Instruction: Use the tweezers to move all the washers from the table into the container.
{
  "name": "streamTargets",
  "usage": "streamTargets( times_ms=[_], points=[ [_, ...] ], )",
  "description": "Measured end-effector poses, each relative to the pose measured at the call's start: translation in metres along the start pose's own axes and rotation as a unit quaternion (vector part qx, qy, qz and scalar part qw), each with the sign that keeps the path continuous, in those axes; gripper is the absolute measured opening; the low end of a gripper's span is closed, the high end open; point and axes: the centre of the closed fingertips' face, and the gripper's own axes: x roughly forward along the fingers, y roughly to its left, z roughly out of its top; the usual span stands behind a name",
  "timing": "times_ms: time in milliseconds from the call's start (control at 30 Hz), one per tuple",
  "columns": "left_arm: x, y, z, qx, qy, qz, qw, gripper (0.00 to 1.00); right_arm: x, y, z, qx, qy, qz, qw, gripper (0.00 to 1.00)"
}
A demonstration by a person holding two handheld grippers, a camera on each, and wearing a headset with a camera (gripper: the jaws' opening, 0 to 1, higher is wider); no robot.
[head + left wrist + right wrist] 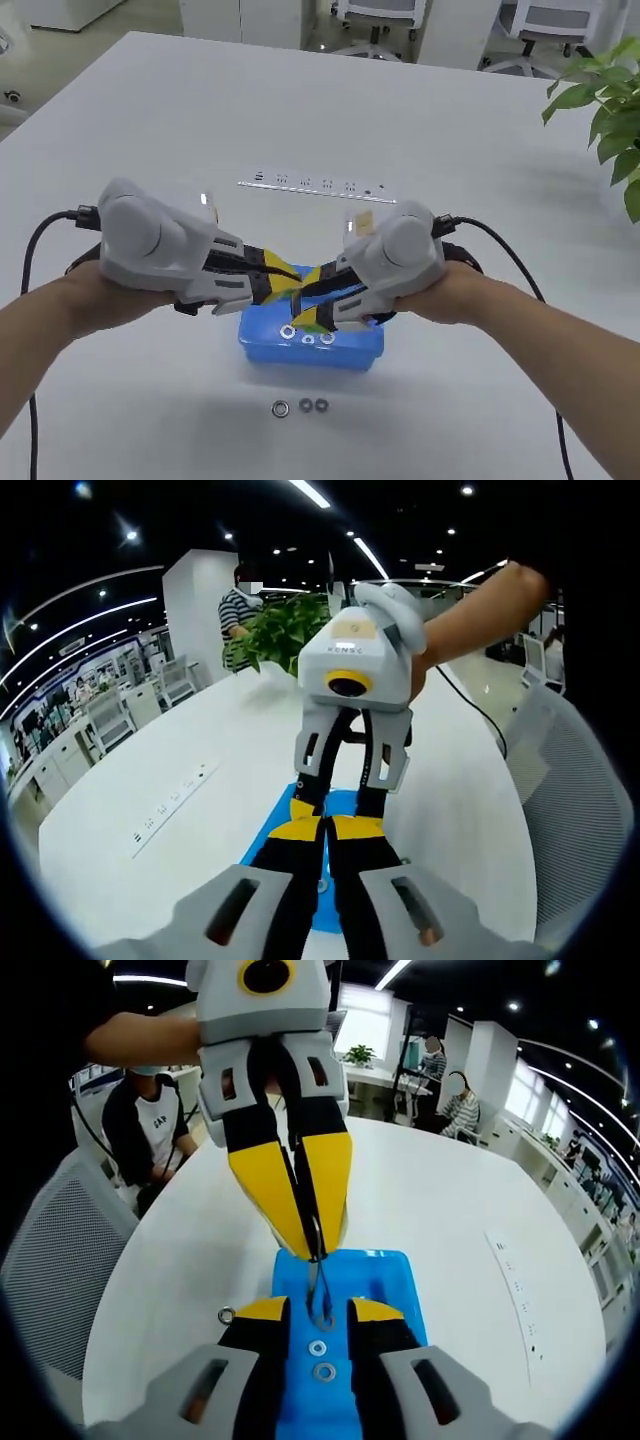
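A blue container [345,355] sits on the white table with three washers [308,339] inside. Three more washers [305,405] lie on the table just in front of it. Both grippers meet nose to nose over the container. My left gripper [300,285] is shut on thin metal tweezers [317,1280], whose tips point down into the container [390,1280]. My right gripper [318,1312] stands open, its yellow jaws either side of the tweezers' tips. In the right gripper view two washers [320,1358] lie in the container and one washer [227,1314] on the table beside it.
A white power strip [318,186] lies on the table beyond the container. A green plant [610,110] stands at the right edge, and office chairs [380,15] stand past the far edge. Cables [40,250] trail from both grippers.
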Motion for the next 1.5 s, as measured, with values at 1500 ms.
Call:
streamTargets(
  times_ms=[1500],
  points=[
    [-0.008, -0.038, 0.039, 0.017, -0.008, -0.026, 0.9995, 0.05, -0.081, 0.042, -0.04, 0.111, -0.026, -0.083, 0.99, 0.63]
  ],
)
